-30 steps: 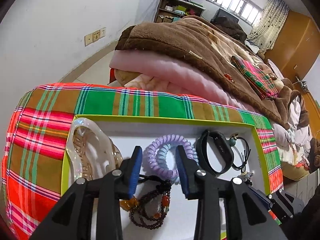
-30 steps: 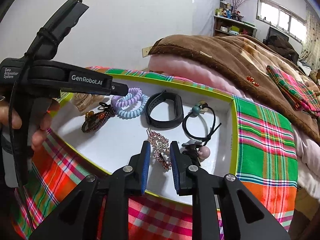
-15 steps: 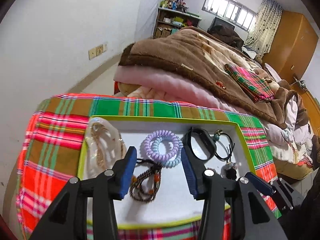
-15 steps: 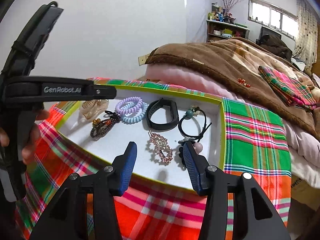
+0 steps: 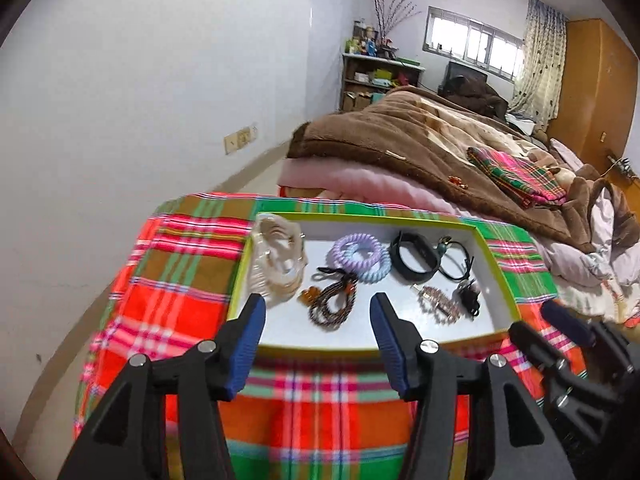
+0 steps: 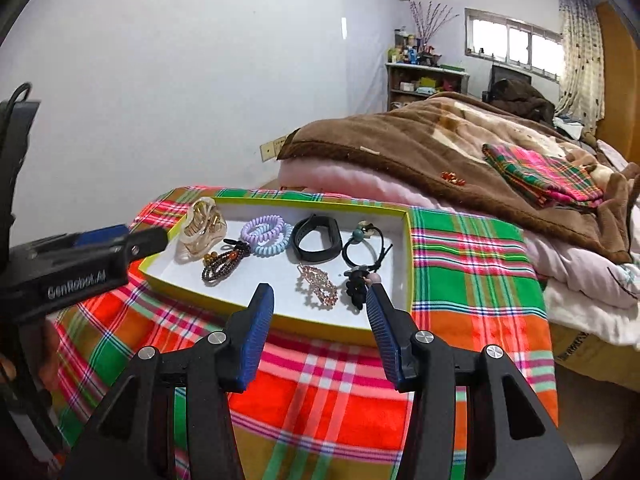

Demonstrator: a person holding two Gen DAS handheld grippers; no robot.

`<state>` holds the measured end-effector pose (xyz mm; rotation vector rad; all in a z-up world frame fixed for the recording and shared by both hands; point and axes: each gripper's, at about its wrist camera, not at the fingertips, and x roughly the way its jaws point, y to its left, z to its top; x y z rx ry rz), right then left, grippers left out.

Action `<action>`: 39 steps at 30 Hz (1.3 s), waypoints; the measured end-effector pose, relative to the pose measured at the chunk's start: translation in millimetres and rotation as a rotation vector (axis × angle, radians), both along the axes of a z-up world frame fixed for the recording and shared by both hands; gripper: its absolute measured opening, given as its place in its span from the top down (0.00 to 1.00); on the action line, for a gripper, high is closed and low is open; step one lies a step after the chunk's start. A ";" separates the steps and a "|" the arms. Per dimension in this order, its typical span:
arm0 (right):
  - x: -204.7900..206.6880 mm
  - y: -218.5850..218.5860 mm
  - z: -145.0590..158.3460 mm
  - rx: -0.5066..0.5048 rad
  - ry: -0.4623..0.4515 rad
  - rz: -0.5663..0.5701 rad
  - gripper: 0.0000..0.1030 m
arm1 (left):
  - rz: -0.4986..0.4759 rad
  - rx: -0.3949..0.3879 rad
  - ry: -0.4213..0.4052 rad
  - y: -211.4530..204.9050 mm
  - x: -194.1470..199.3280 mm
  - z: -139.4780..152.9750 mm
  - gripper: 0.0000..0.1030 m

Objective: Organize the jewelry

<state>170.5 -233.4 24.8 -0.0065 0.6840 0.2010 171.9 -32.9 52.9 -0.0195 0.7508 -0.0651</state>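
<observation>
A white tray with a yellow-green rim (image 5: 320, 351) (image 6: 409, 264) lies on a plaid cloth. It holds a clear claw clip (image 5: 278, 260), purple and blue spiral ties (image 5: 360, 258), a brown bead bracelet (image 5: 332, 304), a black wristband (image 5: 412, 258) and a pink rhinestone clip (image 6: 318, 284). My left gripper (image 5: 317, 308) hovers before the tray's near edge, its jaws opening with nothing between them. My right gripper (image 6: 320, 296) hangs open and empty over the near rim, short of the rhinestone clip. No pad touches any piece.
Black hair ties (image 6: 364, 248) and a dark berry-shaped tie (image 6: 356, 284) lie at the tray's right end. A bed with a brown blanket (image 6: 440, 152) rises just behind the table. A white wall stands to the left. A hand holds the left gripper's handle (image 6: 68, 276).
Both grippers drew back and up from the tray and their jaws spread. The rhinestone clip, earlier between the right fingers, now lies free in the tray.
</observation>
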 end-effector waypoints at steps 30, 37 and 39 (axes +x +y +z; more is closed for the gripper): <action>-53.7 12.9 14.9 0.001 -0.095 -0.032 0.52 | 0.040 0.046 -0.126 4.5 -70.4 2.4 0.45; -55.4 13.4 15.4 0.003 -0.100 -0.033 0.52 | 0.042 0.047 -0.120 5.6 -72.7 1.3 0.45; -55.6 13.4 15.5 0.004 -0.102 -0.032 0.52 | 0.046 0.044 -0.120 6.4 -73.3 1.3 0.45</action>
